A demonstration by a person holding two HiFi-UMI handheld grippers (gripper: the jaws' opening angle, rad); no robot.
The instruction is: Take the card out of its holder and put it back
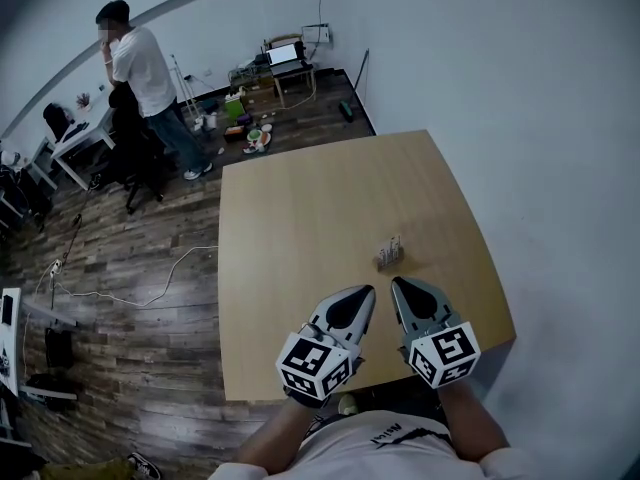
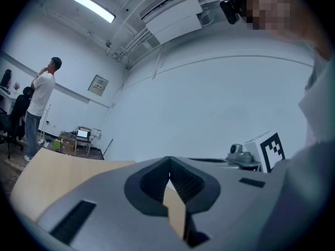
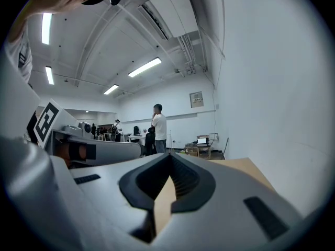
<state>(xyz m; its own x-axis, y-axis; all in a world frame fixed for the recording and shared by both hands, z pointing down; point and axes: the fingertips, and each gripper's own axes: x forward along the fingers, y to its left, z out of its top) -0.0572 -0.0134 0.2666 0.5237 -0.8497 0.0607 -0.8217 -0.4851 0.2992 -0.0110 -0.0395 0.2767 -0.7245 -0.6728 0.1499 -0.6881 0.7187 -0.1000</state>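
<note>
A small card holder point(image 1: 388, 258) with a pale card point(image 1: 391, 245) standing upright in it sits on the wooden table point(image 1: 300, 228), right of centre. My left gripper point(image 1: 369, 290) and right gripper point(image 1: 396, 282) hover side by side just in front of the holder, tips pointing at it without touching. In the left gripper view the jaws of my left gripper point(image 2: 169, 159) meet with nothing between them. The right gripper view shows my right gripper point(image 3: 170, 155) likewise shut and empty. Neither gripper view shows the holder.
A white wall point(image 1: 520, 88) runs close along the table's right and far sides. On the wood floor to the left lie a cable point(image 1: 150, 293) and clutter. A person point(image 1: 142, 73) stands far off by a desk and chair. A laptop point(image 1: 284, 55) sits on a small stand.
</note>
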